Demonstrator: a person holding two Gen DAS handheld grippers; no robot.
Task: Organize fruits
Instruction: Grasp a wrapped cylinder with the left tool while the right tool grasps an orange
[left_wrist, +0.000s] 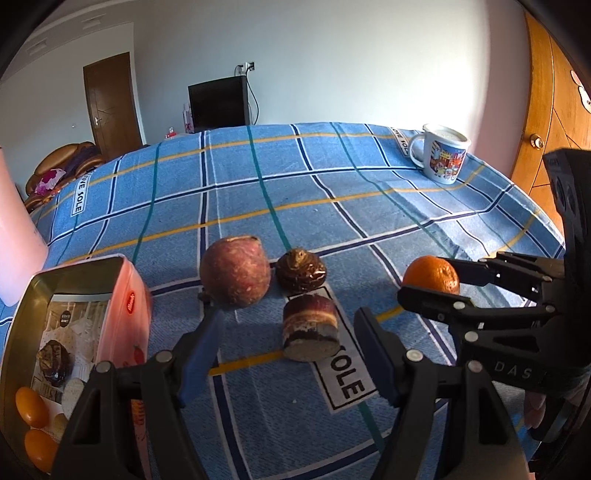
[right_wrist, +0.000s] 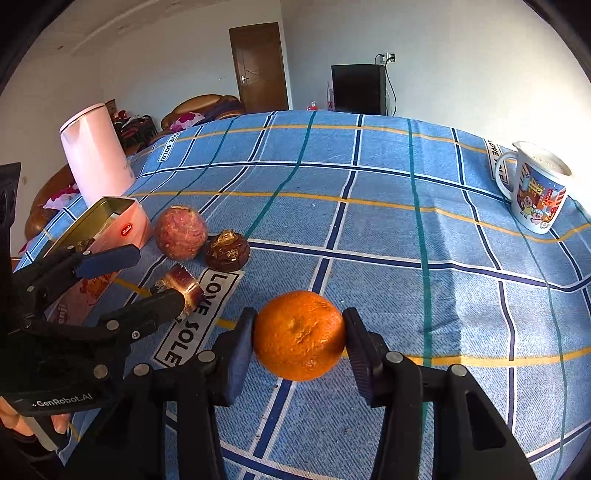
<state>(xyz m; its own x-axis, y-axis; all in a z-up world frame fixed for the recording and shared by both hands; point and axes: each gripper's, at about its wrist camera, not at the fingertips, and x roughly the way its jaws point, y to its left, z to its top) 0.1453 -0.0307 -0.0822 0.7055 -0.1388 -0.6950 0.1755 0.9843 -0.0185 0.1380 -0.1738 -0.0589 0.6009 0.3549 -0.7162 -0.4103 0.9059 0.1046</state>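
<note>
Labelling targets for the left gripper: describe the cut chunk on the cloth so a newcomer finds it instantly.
On the blue plaid tablecloth, find the open pink tin at the left edge, then the three brownish items beside it. The cut chunk is the nearest one, lying by the printed SOLE label. Unlike the round reddish fruit and dark knobbly one, it shows a flat pale cut face.

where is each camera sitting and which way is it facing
Left wrist: on the left gripper, facing a cut brown root chunk on the blue checked tablecloth; right gripper at right.
Right wrist: on the right gripper, pads against a round orange mandarin; left gripper and fingertips at left.
Shared: mandarin, chunk, open pink tin, cartoon mug.
</note>
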